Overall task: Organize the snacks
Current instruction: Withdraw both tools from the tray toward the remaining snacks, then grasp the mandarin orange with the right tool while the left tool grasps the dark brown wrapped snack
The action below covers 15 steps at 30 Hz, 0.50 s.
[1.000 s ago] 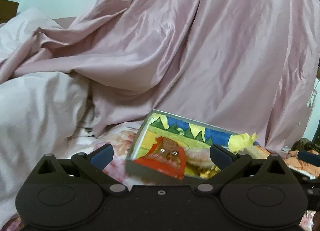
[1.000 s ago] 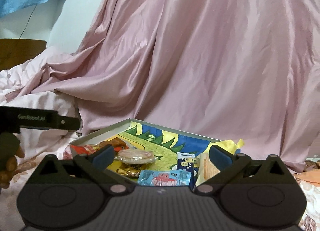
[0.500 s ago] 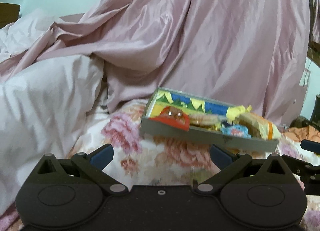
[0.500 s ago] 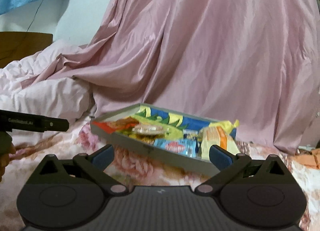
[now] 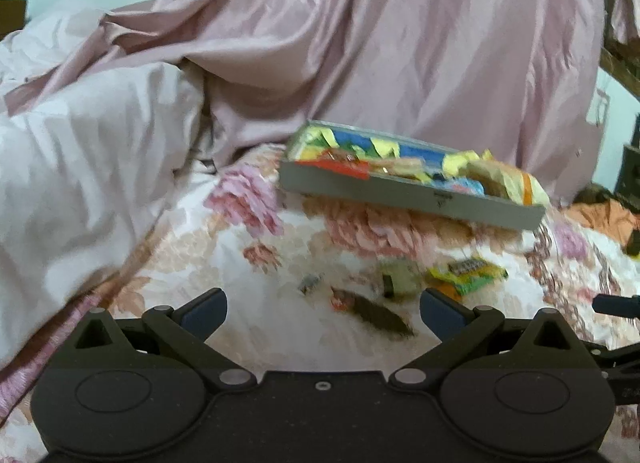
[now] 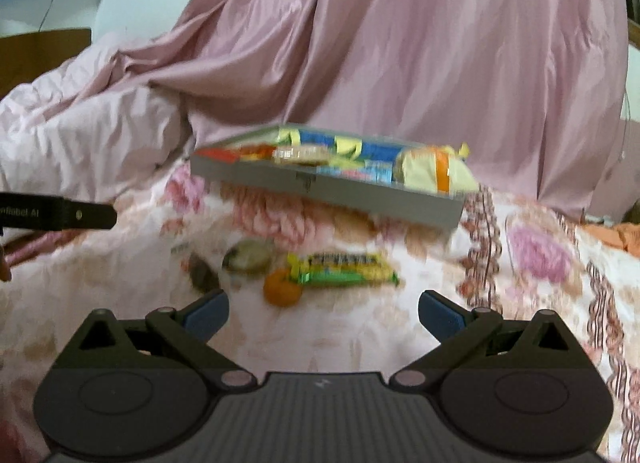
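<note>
Lying ahead of the right gripper (image 6: 323, 309), just beyond its fingertips, a yellow-green bar (image 6: 346, 269) stretches crosswise to the fingers, an orange sweet (image 6: 282, 291) touching its left end — the nearer pick, I judge, for this side. Both the right and the left gripper (image 5: 323, 307) gape wide and hold nothing. Further ahead sits the tray (image 6: 340, 191), already part-filled; loose pieces lie between it and the fingertips.
</note>
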Available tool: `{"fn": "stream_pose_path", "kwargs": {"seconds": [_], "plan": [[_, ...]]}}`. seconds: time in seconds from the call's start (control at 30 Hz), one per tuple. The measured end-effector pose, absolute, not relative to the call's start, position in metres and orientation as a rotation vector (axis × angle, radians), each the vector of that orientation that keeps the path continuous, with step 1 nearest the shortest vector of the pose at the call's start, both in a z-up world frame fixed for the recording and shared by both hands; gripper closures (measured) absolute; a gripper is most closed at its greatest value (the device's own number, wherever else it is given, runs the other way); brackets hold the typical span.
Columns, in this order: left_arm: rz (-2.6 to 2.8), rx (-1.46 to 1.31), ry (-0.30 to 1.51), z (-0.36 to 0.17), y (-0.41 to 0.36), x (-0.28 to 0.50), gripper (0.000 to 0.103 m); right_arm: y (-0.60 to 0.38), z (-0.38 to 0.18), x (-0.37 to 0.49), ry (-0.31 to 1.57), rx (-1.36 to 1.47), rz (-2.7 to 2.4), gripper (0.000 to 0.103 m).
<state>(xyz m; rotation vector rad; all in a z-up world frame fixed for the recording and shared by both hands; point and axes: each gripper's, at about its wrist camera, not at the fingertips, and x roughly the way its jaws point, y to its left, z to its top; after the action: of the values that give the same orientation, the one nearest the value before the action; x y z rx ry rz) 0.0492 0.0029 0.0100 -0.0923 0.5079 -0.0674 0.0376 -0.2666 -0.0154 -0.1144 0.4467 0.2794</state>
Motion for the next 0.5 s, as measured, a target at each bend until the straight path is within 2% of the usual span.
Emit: {"fn": "stream_pose_path", "kwargs": {"seconds": [0.27,0.5], "plan": [[-0.102,-0.064,0.585,-0.010,-0.004,0.053,0.001,-0.265,-0.033,0.041,0.574,-0.118,0.254,0.000],[-0.112,-0.056,0.601,-0.015,-0.005,0.056,0.001,-0.263,-0.040,0.046,0.608,-0.132,0.251,0.000]]}}
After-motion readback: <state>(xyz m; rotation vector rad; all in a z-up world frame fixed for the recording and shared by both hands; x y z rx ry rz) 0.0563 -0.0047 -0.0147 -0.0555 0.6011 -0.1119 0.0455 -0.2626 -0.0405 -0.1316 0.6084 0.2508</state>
